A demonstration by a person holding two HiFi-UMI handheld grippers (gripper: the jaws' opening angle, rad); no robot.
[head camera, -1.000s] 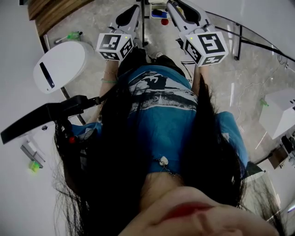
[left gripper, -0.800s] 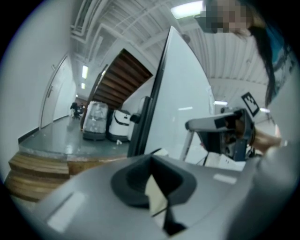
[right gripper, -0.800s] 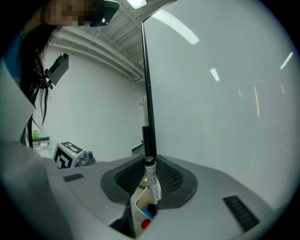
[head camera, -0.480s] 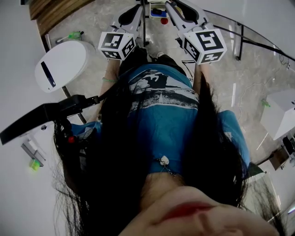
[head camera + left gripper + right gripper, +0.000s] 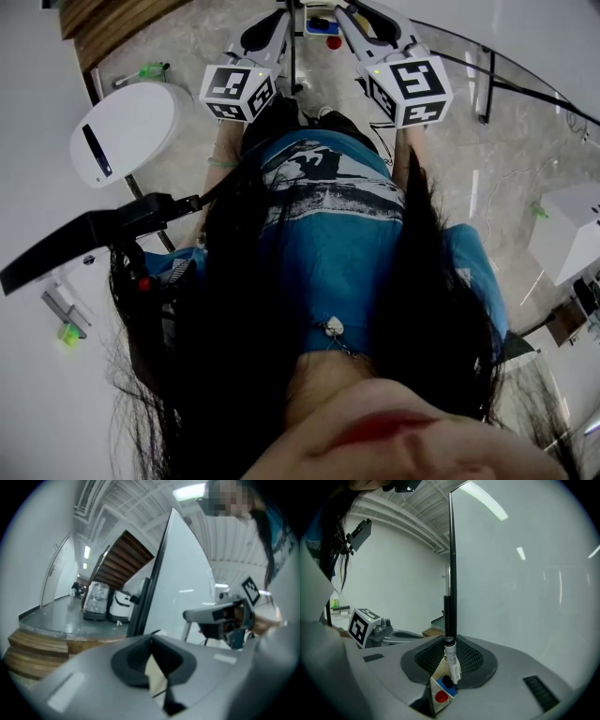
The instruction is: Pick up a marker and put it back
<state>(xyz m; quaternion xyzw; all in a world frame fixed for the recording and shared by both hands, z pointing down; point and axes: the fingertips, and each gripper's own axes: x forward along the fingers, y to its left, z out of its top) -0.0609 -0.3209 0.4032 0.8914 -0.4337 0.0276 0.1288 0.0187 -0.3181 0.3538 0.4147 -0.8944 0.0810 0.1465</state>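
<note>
A white marker (image 5: 451, 660) with a dark cap stands upright between the pads of my right gripper (image 5: 449, 667), which is shut on it. Its lower end hangs just over a small box (image 5: 437, 682) holding a blue cap (image 5: 448, 683) and a red cap (image 5: 440, 697). In the head view the box (image 5: 322, 26) sits at the top edge between both grippers. My left gripper (image 5: 157, 677) shows only a narrow slit with a pale flat wall (image 5: 153, 674) pinched in it, apparently the box's side. The left gripper (image 5: 278, 17) and right gripper (image 5: 339, 11) both reach toward the box.
A black pole (image 5: 451, 573) rises just behind the box beside a large white panel (image 5: 525, 583). On the floor lie a round white device (image 5: 127, 131) and a green marker (image 5: 145, 72). A black boom (image 5: 94, 234) crosses at left, and a white cabinet (image 5: 567, 230) stands at right.
My right gripper has turned slightly and its marker cube has drifted a little to the left. The left gripper has stayed put.
</note>
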